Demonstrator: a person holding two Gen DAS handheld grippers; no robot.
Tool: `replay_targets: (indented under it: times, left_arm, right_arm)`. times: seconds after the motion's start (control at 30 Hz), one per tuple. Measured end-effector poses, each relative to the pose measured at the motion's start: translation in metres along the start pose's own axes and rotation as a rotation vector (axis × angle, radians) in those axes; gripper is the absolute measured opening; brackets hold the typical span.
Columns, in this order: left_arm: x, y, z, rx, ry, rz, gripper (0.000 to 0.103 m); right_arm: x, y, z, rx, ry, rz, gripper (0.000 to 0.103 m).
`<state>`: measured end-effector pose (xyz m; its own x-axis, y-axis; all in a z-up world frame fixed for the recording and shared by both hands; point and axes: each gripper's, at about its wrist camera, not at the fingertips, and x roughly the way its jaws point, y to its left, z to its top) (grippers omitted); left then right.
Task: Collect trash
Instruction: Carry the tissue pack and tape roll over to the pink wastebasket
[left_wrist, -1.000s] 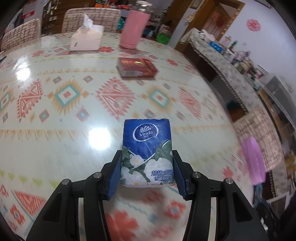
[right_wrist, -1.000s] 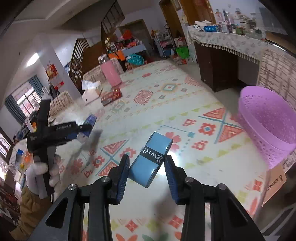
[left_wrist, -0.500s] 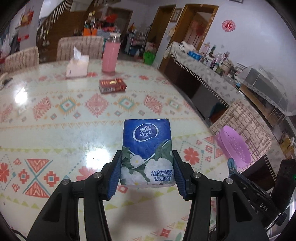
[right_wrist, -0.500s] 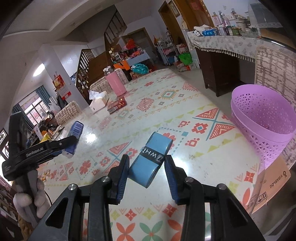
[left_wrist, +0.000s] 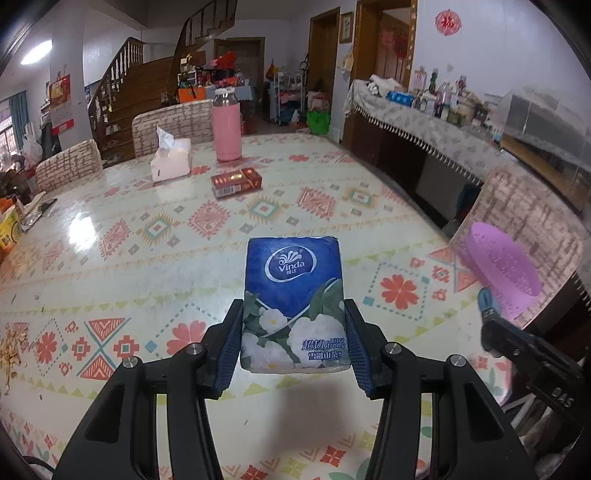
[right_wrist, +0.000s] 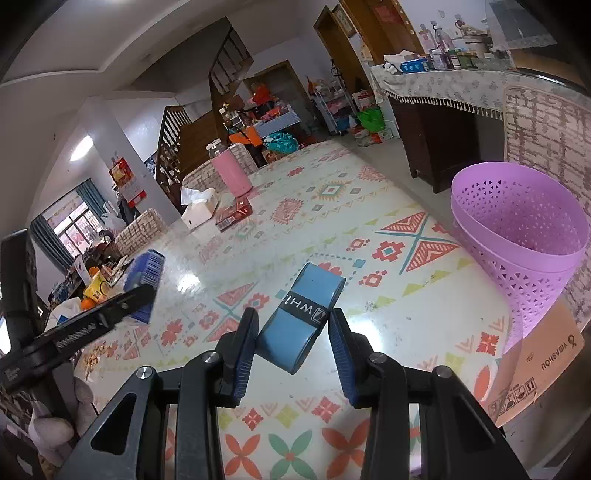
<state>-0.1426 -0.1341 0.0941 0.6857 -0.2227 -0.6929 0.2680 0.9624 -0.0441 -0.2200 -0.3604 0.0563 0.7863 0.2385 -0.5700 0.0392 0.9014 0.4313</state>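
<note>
Two tongs, both loaded, above the patterned tabletop (right_wrist: 369, 206).
Purple basket (right_wrist: 524, 236) sits at its edge; left tongs (left_wrist: 293, 343) pinch a blue tissue pack (left_wrist: 293, 295) well away from it, right tongs (right_wrist: 293, 350) pinch a blue tape roll (right_wrist: 301, 314) nearer.

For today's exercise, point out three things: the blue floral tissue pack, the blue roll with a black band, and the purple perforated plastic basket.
Blue floral tissue pack (left_wrist: 291, 295), left wrist view, middle of its printed front.
Blue roll with a black band (right_wrist: 301, 317), right wrist view, on the flat side near the band.
Purple perforated plastic basket (right_wrist: 532, 280), right wrist view, outer wall.
</note>
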Motion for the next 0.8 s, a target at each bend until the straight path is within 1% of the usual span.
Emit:
replay_targets:
  times: [0.1,0.2,0.27,0.8]
  left_arm:
    - [0.009,-0.002,-0.002,0.004,0.021,0.027,0.051]
    - [0.012,-0.003,-0.002,0.016,0.012,0.078,0.051]
    - [0.013,-0.004,-0.001,0.02,0.01,0.097,0.051]
    - [0.031,-0.005,0.002,0.036,0.053,0.092,0.051]
  right_arm:
    - [0.002,0.002,0.001,-0.014,-0.004,-0.008,0.043]
    - [0.003,0.002,0.003,-0.024,-0.009,-0.017,0.043]
    - [0.005,0.0,0.004,-0.024,-0.006,-0.016,0.043]
    - [0.011,-0.008,0.014,-0.012,-0.002,-0.025,0.043]
